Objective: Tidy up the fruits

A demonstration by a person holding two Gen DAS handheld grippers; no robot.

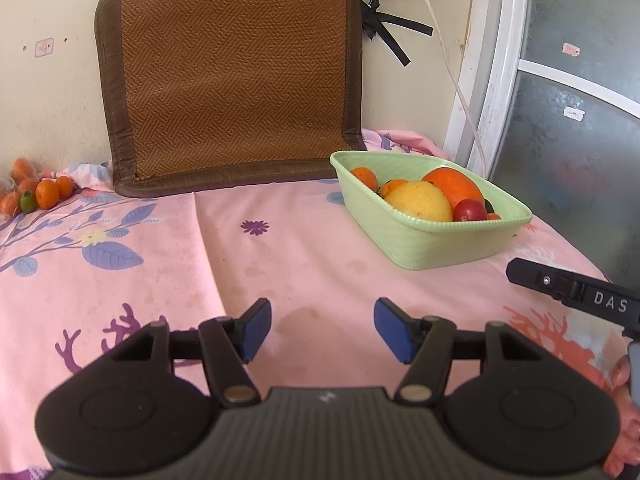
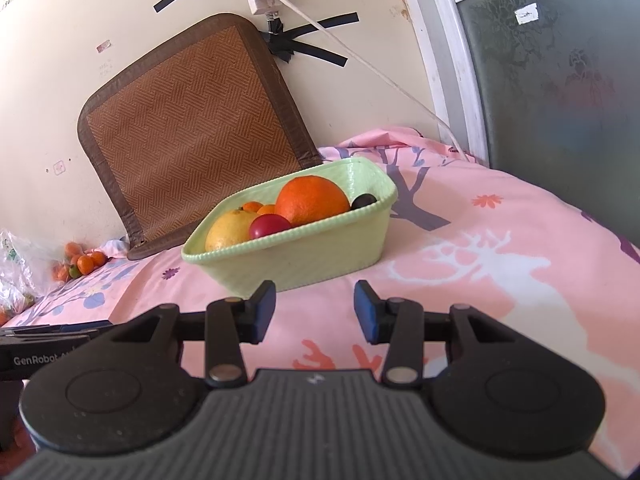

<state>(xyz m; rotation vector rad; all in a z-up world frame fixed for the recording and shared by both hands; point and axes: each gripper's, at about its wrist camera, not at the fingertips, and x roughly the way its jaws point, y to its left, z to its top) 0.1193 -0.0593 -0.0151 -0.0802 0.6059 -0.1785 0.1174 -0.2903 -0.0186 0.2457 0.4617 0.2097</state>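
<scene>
Fruits lay in a pale green basket (image 1: 424,240), a plastic tub of oblong shape with ribbed walls and a beaded rim, which stood on the pink bedsheet (image 1: 304,256). Inside it were a big orange (image 2: 312,200) with dimpled skin, a round yellow fruit (image 2: 230,234) with a matte surface, a small glossy red fruit (image 2: 269,226), a dark smooth one (image 2: 363,201) against the far wall, and some little orange ones (image 1: 364,178) toward the back. More small orange fruits (image 1: 46,194), with 1 green one among them, made a loose heap at the wall, well apart from the basket, beside a crinkled clear plastic bag (image 2: 16,264).

The sheet was soft cotton with printed blue leaves, purple branches and white deer shapes, and it showed some faint stains. A woven mat (image 1: 236,76) of herringbone pattern with a brown cloth border leaned on the cream wall behind the basket. Strips of black tape (image 1: 392,32) held a white power strip and its cable to the wall.

The left gripper (image 1: 322,330) hung above bare sheet, its 2 flat blue pads parted with nothing between them. The right gripper (image 2: 315,310) pointed at the near wall of the basket, its jaws also apart and empty; it did not touch the basket
</scene>
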